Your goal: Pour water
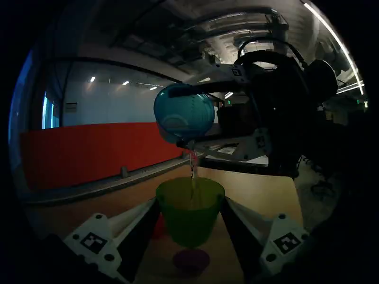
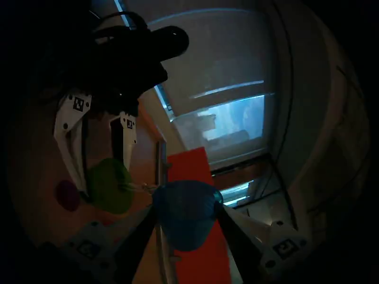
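Left gripper view puts the water in front of you as a thin stream, falling from the lip of the blue cup into the green cup straight below it; you are in the middle of the pour. The blue cup is tipped over toward the green one, pinched on both sides by your right gripper; your left gripper pinches the green cup upright over the wooden table; whether it rests on the wood or hangs just above it, I cannot tell. The level in either cup is too dim to read. Next, I judge, you need a steady tilt with the lip over the green rim until enough has gone across, then the blue cup brought upright; tip too fast and the stream could miss the rim. Below the green cup a small purple round thing lies on the table, with a red object just beside it; a long red panel runs behind.
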Motion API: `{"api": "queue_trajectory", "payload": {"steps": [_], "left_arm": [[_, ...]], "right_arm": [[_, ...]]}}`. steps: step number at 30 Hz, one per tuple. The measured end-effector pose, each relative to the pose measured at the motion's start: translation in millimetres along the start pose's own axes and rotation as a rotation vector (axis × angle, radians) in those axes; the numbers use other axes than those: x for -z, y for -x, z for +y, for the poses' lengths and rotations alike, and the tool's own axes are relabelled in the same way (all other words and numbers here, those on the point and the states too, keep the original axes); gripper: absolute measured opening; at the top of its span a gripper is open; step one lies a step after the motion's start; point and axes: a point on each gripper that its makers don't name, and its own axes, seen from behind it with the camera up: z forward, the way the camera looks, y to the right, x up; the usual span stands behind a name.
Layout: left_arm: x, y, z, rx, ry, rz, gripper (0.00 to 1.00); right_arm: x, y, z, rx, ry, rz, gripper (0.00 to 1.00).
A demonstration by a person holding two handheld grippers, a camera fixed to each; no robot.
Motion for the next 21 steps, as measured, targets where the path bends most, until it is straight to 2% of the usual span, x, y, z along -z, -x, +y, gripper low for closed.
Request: {"api": "queue_trajectory", "payload": {"steps": [21], "left_arm": [[-3.6, 1.7, 2.6, -0.005, 0.008, -0.008, 0.86]], "right_arm": [[-0.1, 0.7, 8.3, 0.091, 0.02, -0.005, 0.89]]}}
